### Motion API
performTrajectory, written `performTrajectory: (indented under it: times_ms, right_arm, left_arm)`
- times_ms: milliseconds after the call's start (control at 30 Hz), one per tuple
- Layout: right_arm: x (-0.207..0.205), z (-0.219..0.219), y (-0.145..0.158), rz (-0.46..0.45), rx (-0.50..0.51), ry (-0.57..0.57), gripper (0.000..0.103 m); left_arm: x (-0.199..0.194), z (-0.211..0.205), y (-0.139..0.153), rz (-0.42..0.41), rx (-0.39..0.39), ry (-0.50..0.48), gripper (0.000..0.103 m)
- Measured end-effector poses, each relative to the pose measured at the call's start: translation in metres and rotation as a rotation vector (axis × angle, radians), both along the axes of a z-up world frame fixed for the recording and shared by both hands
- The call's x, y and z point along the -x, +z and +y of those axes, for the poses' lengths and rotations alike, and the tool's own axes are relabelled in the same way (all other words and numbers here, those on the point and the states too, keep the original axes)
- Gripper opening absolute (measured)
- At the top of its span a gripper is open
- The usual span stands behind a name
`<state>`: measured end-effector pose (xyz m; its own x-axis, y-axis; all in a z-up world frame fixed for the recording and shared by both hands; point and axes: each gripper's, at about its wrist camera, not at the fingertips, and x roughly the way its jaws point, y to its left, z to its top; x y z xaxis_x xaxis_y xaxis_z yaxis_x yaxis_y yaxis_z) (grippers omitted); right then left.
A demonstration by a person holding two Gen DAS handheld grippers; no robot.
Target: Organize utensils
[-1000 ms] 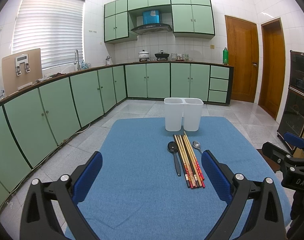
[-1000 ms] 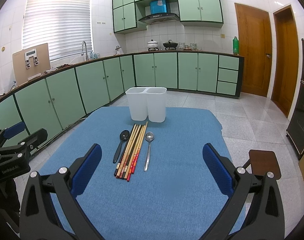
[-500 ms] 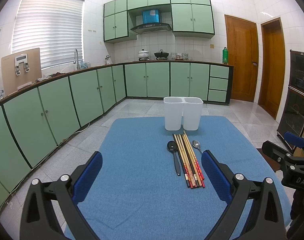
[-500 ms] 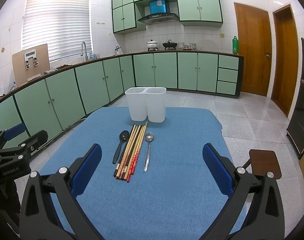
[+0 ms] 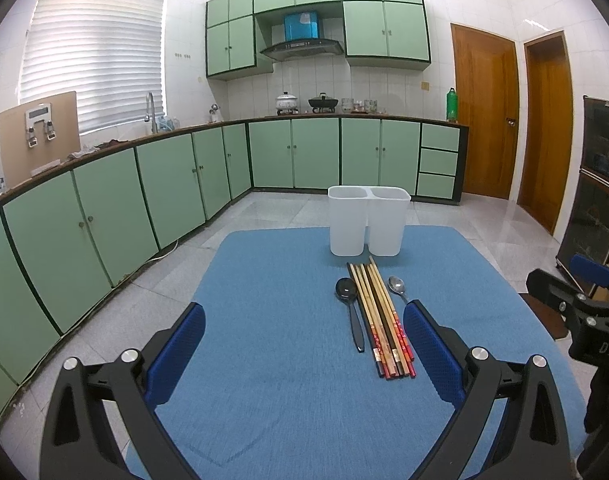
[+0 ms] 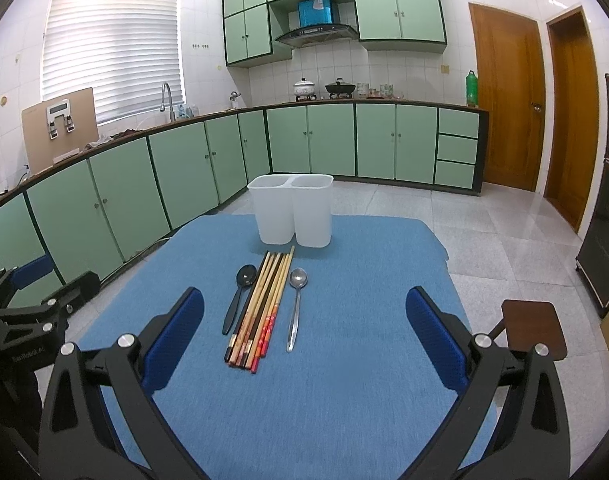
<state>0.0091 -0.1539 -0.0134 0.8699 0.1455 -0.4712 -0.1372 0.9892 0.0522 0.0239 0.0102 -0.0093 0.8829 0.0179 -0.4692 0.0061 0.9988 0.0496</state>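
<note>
A bundle of several chopsticks (image 5: pixel 382 320) (image 6: pixel 262 304) lies on the blue mat (image 5: pixel 264 320) (image 6: pixel 364 320). A black spoon (image 5: pixel 350 310) (image 6: pixel 238 296) lies left of it and a metal spoon (image 5: pixel 396 286) (image 6: pixel 295 304) right of it. A white two-compartment holder (image 5: pixel 366 220) (image 6: pixel 292 210) stands upright beyond them; its inside is hidden. My left gripper (image 5: pixel 304 356) is open and empty, hovering near the mat's front, left of the utensils. My right gripper (image 6: pixel 304 344) is open and empty, hovering in front of the utensils.
Green cabinets (image 5: pixel 144 200) run along the left and back walls around the table. A small brown stool (image 6: pixel 532 328) stands right of the table. Two wooden doors (image 6: pixel 536 100) are at the back right. A dark glass cabinet (image 5: pixel 600 200) stands at the far right.
Both grippers have drifted very slightly; the utensils and the holder have not moved.
</note>
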Motion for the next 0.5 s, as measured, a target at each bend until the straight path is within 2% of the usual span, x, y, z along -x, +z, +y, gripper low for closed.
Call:
performTrajectory:
  times_ms: [233, 500]
  right_arm:
    - [-0.043, 0.003, -0.006, 0.026, 0.032, 0.009, 0.098]
    - [-0.119, 0.009, -0.036, 0.145, 0.052, 0.020, 0.098]
  left_arm:
    - [-0.033, 0.004, -0.012, 0.032, -0.009, 0.010, 0.097]
    - [-0.102, 0.008, -0.043, 0.123, -0.039, 0.022, 0.097]
